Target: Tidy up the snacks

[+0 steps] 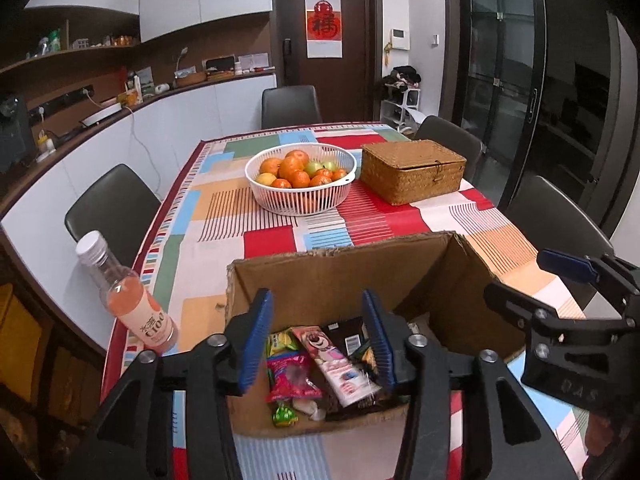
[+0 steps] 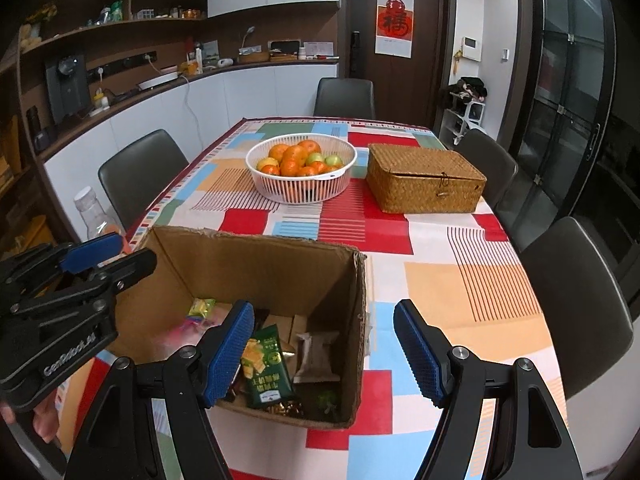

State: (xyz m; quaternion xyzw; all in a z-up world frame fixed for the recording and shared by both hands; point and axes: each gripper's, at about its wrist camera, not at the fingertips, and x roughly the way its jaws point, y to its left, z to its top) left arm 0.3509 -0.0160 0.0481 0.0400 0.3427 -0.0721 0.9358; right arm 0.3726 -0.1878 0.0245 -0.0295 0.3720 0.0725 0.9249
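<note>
Both tools open over a box of snacks

Broadly, the table [image 1: 280,236] with its patchwork cloth fills both views, ringed by dark chairs [image 2: 140,164]. Near its front edge sits the cardboard box [image 1: 340,276], top open, with the snacks lying loose on its floor. Beyond the box stand a woven basket [image 2: 424,178] with its lid down and, left of it, a white fruit bowl [image 2: 300,172] holding oranges and a few green fruits.

Only the left wrist view shows the pink drink bottle [image 1: 128,296] whole, leaning at the table's left edge beside the box; from the right wrist it is half hidden behind the left tool. That left view also takes in a long pink packet [image 1: 336,360] and a red packet [image 1: 292,372]. The right wrist view alone shows a green packet [image 2: 266,368] and a grey pouch [image 2: 318,354] against the box's right wall.

The left tool [image 1: 316,340] hangs above the box with its jaws apart, empty. The right tool [image 2: 324,350] is spread wider, also empty, its left finger over the box and its right finger outside the box wall.
</note>
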